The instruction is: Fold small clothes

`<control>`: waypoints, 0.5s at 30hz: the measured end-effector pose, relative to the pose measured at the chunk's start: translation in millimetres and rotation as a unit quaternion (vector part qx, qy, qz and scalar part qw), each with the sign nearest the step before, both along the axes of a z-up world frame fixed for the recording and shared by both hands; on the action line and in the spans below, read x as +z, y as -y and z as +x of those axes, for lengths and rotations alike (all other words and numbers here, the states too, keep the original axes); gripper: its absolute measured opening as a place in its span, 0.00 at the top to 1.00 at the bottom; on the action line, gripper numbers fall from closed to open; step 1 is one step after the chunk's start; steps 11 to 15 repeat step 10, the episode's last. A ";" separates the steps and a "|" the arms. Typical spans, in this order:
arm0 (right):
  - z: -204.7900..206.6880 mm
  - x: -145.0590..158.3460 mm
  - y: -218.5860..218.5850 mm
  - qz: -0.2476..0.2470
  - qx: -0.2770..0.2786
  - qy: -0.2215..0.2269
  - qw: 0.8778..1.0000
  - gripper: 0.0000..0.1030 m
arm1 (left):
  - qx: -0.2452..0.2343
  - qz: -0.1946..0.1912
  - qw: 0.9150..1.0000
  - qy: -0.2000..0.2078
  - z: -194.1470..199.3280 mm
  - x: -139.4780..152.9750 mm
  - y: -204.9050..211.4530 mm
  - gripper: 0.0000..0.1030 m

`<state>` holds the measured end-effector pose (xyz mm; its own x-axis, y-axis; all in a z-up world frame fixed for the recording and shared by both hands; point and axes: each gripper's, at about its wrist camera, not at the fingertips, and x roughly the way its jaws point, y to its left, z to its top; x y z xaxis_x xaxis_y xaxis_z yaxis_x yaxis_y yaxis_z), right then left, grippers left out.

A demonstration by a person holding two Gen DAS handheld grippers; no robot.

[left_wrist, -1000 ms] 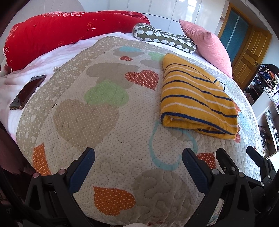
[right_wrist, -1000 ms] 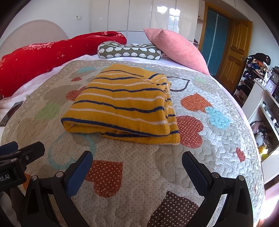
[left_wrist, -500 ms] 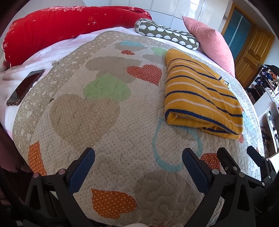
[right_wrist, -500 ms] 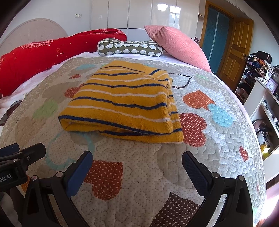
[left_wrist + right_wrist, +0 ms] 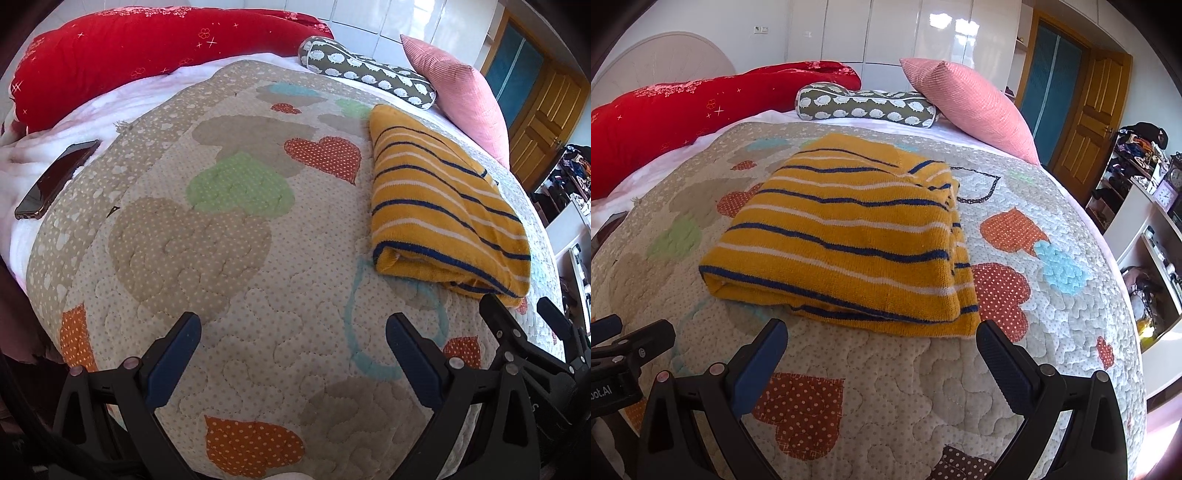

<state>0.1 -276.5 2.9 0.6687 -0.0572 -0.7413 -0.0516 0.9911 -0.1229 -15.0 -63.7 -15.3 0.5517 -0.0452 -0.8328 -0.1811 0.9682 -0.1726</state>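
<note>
A folded yellow striped sweater (image 5: 842, 240) is laid on the heart-patterned quilt (image 5: 1015, 354), just beyond the right gripper (image 5: 881, 343). Both the right gripper and the left gripper (image 5: 293, 336) are held wide apart and empty above the quilt. A phone (image 5: 55, 179) is seen at far left.

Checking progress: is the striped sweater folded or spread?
Folded: the striped sweater lies as a compact layered rectangle on the quilt, doubled edges showing.

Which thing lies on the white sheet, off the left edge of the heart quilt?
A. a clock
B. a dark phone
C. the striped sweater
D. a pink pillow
B: the dark phone rests on the white sheet, beside the heart quilt.
</note>
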 end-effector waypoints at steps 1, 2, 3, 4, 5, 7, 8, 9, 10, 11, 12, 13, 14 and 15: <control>1.2 0.3 0.9 0.001 -0.001 0.001 1.000 0.00 | 0.001 0.001 1.000 0.001 0.0 0.2 -0.3 0.03; 1.9 0.8 2.1 0.004 -0.002 0.002 1.000 0.00 | 0.001 0.003 1.000 0.002 -0.8 1.0 -0.3 0.03; 1.7 1.7 3.3 0.008 -0.005 0.004 1.000 0.00 | -0.001 0.006 1.000 0.004 -2.0 2.2 0.5 0.03; 1.2 2.9 4.6 0.012 -0.007 0.006 1.000 0.00 | -0.004 0.010 1.000 0.005 -3.7 4.2 1.6 0.03; 0.5 4.0 5.5 0.016 -0.005 0.007 1.000 0.00 | -0.007 0.013 1.000 0.008 -5.8 6.9 3.0 0.03; -3.0 6.6 5.3 0.016 -0.001 0.010 1.000 0.00 | -0.013 0.019 1.000 0.016 -10.1 13.2 6.6 0.03; -5.3 8.1 4.8 0.014 0.001 0.013 1.000 0.00 | -0.015 0.023 0.999 0.021 -12.6 17.1 8.8 0.03; -7.7 9.7 4.2 0.013 0.004 0.015 1.000 0.00 | -0.014 0.027 0.999 0.026 -14.7 20.8 10.7 0.03; -10.4 11.6 3.4 0.011 0.007 0.017 1.000 0.00 | -0.014 0.033 0.999 0.032 -17.2 25.1 12.9 0.03; -10.4 11.6 3.4 0.011 0.007 0.017 1.000 0.00 | -0.014 0.033 0.999 0.032 -17.2 25.1 12.9 0.03; -10.4 11.6 3.4 0.011 0.007 0.017 1.000 0.00 | -0.014 0.033 0.999 0.032 -17.2 25.1 12.9 0.03; -10.4 11.6 3.4 0.011 0.007 0.017 1.000 0.00 | -0.014 0.033 0.999 0.032 -17.2 25.1 12.9 0.03; -10.4 11.6 3.4 0.011 0.007 0.017 1.000 0.00 | -0.014 0.033 0.999 0.032 -17.2 25.1 12.9 0.03; -10.4 11.6 3.4 0.011 0.007 0.017 1.000 0.00 | -0.014 0.033 0.999 0.032 -17.2 25.1 12.9 0.03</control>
